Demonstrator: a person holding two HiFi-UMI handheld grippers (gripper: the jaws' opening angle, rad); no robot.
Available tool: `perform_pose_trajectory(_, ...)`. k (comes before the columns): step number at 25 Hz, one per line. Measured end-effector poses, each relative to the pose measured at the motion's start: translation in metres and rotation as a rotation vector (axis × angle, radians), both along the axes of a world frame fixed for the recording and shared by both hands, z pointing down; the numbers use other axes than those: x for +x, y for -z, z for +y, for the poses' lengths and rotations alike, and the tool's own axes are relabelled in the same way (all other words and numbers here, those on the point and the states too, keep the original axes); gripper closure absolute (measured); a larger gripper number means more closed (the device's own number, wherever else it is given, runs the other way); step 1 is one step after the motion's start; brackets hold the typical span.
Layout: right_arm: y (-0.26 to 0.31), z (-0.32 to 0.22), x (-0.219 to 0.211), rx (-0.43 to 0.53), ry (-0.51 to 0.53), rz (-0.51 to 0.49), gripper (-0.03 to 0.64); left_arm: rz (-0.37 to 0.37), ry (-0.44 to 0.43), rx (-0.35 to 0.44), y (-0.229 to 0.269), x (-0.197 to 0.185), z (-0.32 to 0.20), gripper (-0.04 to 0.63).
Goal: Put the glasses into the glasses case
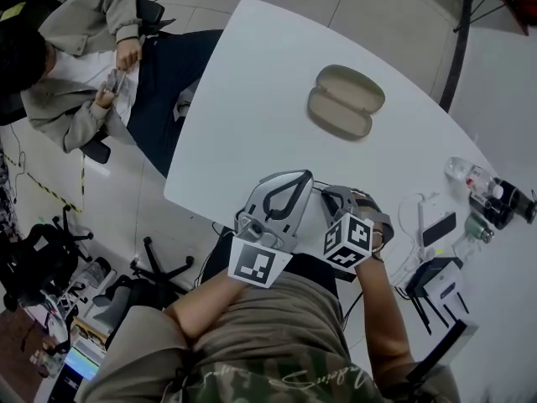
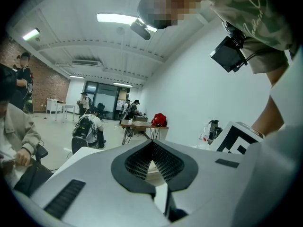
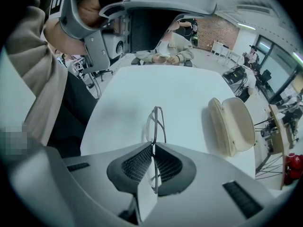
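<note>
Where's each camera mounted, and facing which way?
Head view: on the person's head, steeply down at the white table, open beige glasses case, left gripper, right gripper and forearms.
Left gripper view: rides the left gripper, faces across the room; jaws together, torso upper right.
Right gripper view: rides the right gripper, faces along the table; jaws clamp thin metal-framed glasses.
Shared: head and right gripper views show the case.

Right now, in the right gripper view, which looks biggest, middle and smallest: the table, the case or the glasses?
1. table
2. case, lying open
3. glasses

The right gripper holds the glasses in its jaws, close to the camera and partly hidden, so 2 and 3 are less sure.
</note>
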State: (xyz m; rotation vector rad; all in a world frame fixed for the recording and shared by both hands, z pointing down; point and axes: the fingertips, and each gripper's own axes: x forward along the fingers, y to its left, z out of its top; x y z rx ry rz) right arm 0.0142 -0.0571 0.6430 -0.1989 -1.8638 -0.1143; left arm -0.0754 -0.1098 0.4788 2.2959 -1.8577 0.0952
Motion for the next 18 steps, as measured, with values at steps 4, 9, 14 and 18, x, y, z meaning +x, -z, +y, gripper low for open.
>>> perform_pose_trajectory(4,0.0015,-0.0015,-0.0009,0.006,0.004,-0.007,0.583,-0.006,-0.002,-0.012,-0.0024,0.0008,0.004,0.589)
perform_pose_trajectory(9,0.0008,-0.0003,-0.0056,0.009,0.016,-0.015,0.583,-0.008,0.011,-0.002,-0.0018,-0.0004,0.0043,0.589)
perform_pose_trajectory(14,0.0023,-0.0021,-0.0068,0.017,0.021,-0.017,0.583,-0.013,0.026,0.03,-0.0023,-0.0001,0.004,0.589)
perform_pose_trajectory(18,0.0046,-0.0079,-0.0061,0.03,0.019,-0.024,0.583,-0.013,0.04,0.076,-0.0012,0.0019,0.0059,0.589)
